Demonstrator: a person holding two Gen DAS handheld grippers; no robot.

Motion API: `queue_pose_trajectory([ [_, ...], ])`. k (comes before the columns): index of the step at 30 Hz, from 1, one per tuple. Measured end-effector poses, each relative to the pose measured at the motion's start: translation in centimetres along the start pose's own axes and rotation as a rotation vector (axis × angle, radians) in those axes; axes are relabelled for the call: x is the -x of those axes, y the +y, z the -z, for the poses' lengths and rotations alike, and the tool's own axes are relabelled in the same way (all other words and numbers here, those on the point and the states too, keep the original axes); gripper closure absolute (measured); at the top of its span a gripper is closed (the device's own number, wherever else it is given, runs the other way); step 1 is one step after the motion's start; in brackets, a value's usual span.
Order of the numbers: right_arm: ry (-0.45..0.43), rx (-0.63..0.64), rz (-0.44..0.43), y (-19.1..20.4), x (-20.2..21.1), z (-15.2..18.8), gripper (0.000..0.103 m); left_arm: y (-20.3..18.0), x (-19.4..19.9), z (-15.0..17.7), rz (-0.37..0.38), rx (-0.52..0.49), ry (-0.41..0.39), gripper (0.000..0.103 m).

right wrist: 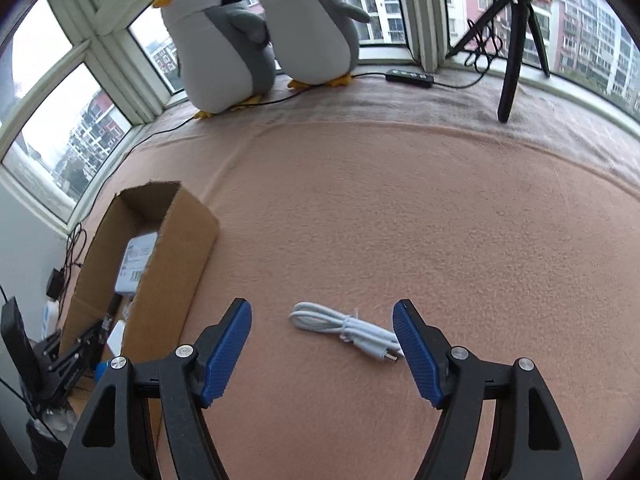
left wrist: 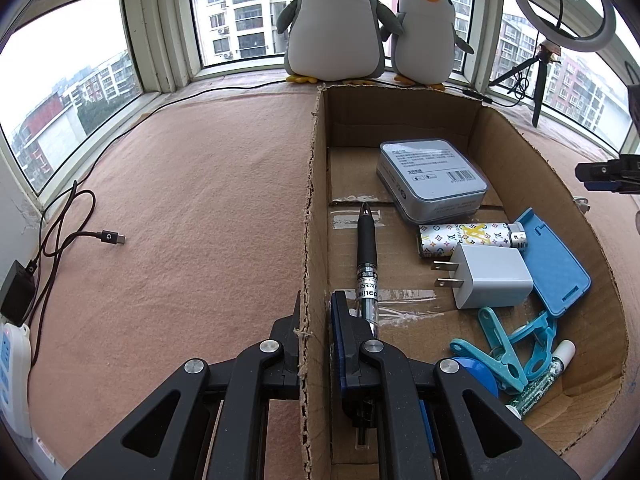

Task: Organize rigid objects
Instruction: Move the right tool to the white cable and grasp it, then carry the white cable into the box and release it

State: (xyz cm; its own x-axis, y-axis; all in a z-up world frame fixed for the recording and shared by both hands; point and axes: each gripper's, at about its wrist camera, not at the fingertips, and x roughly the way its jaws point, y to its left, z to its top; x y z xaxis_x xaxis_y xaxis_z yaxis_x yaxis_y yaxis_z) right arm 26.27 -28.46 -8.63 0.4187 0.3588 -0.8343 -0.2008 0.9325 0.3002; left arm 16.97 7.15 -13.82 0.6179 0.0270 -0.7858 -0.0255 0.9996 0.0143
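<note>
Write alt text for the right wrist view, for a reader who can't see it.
The open right gripper hovers low over a pink blanket, its blue pads either side of a coiled white cable lying on the fabric. A cardboard box stands to the left, and two plush penguins and a black tripod sit by the windows behind.

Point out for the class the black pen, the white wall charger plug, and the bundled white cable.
black pen with clear barrel (left wrist: 367, 245): left wrist view, on its black grip section.
white two-prong wall charger plug (left wrist: 493, 276): left wrist view, on its top face.
bundled white cable (right wrist: 344, 327): right wrist view, on the tied middle.
</note>
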Motion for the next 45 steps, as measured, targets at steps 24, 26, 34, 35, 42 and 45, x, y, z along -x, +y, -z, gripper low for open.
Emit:
queue_pose_trajectory([
  [24,0.092,0.188,0.174,2.5,-2.1,2.7,0.058,0.4,-0.1,0.0,0.000,0.006,-0.002,0.093],
  [26,0.092,0.208,0.203,2.9,-2.0,2.8,0.073,0.4,-0.1,0.0,0.000,0.006,-0.002,0.093],
  [34,0.069,0.232,0.240,3.6,-1.7,3.6,0.085,0.4,-0.1,0.0,-0.001,0.006,-0.002,0.093],
  [35,0.067,0.225,0.238,3.7,-1.5,3.7,0.086,0.4,-0.1,0.0,0.000,0.006,-0.002,0.093],
  [42,0.044,0.172,0.193,3.9,-0.6,4.3,0.088,0.3,0.0,0.0,0.000,0.006,-0.002,0.093],
  [45,0.018,0.150,0.168,4.3,0.4,4.8,0.088,0.3,0.0,0.0,-0.001,0.005,-0.002,0.093],
])
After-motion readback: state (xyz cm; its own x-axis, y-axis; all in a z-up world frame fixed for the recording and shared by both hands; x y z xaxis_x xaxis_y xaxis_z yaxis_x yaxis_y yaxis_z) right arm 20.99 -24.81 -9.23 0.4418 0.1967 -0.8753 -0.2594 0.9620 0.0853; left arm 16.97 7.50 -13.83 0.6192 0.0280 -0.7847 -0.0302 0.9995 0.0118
